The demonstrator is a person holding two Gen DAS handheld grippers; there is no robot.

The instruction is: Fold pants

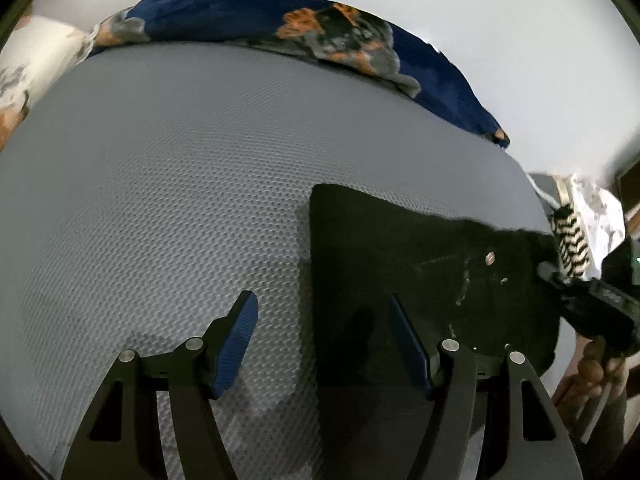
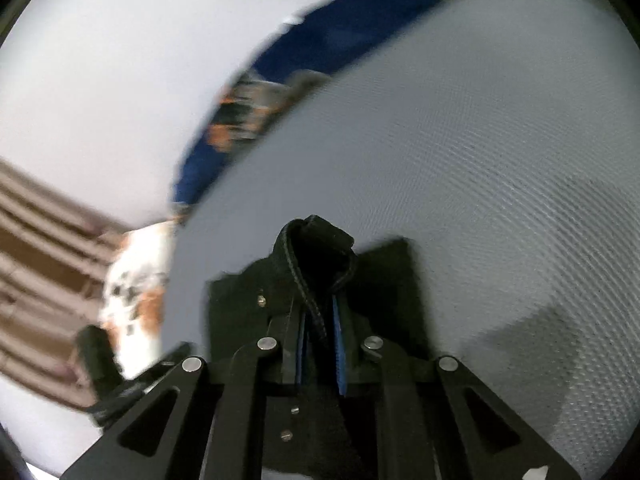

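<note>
The fingers [image 1: 244,340] of the left gripper [image 1: 322,344] stand well apart with nothing between them, hovering over the grey textured mattress [image 1: 168,168] just at the left edge of the black pants [image 1: 420,264], one blue pad over bare mattress, the other over the dark cloth. The pants lie flat on the mattress at the right, already a compact block, with metal rivets showing; a blue patterned blanket [image 1: 248,16] runs along the far edge. From the right wrist, the fingers [image 2: 338,344] of the right gripper [image 2: 320,344] are nearly closed, pinching a bunched, stitched edge of the pants [image 2: 312,248], which rises in a small loop above them. The cloth looks soft, fairly thick and limp, so it will likely sag and drag; seams or hems probably offer the firmest hold.
</note>
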